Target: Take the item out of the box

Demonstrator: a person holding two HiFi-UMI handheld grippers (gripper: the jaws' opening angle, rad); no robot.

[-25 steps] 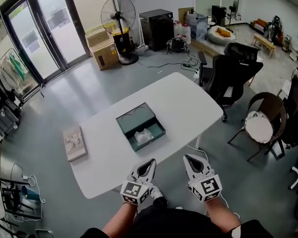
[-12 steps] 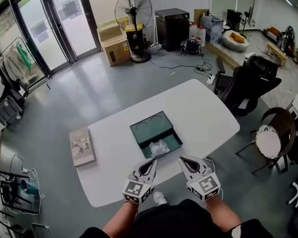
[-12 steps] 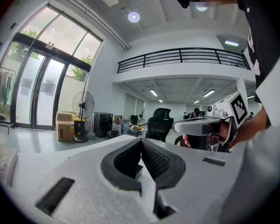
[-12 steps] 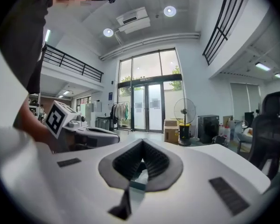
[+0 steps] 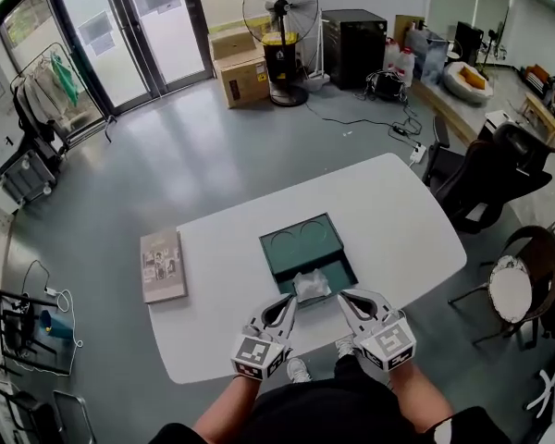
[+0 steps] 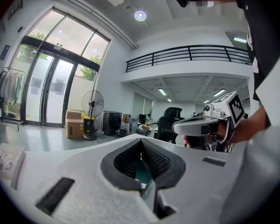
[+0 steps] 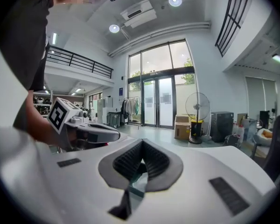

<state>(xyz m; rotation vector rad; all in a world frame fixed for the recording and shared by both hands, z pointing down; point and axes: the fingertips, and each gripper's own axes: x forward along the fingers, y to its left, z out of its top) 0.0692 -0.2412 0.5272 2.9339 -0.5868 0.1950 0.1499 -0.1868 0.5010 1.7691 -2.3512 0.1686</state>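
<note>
Your left gripper (image 5: 288,301) and right gripper (image 5: 345,295) hover at the near edge of the table (image 5: 398,206). Each has its jaws pressed together with nothing between them. They flank the near end of the open green box (image 5: 301,240), which looks like a lineup for reaching in, so the jaws will have to part first. The item (image 5: 312,286), a crumpled white bundle, lies in the box's near compartment, just beyond and between your two tips. The far compartment shows only two round outlines. The box sits askew close to the near edge, and a book (image 5: 162,265) lies at the left edge. The white table stands on grey floor, with office chairs (image 5: 486,178) to the right and a standing fan (image 5: 281,7), cardboard cartons (image 5: 243,72) and glass doors (image 5: 120,26) behind
</note>
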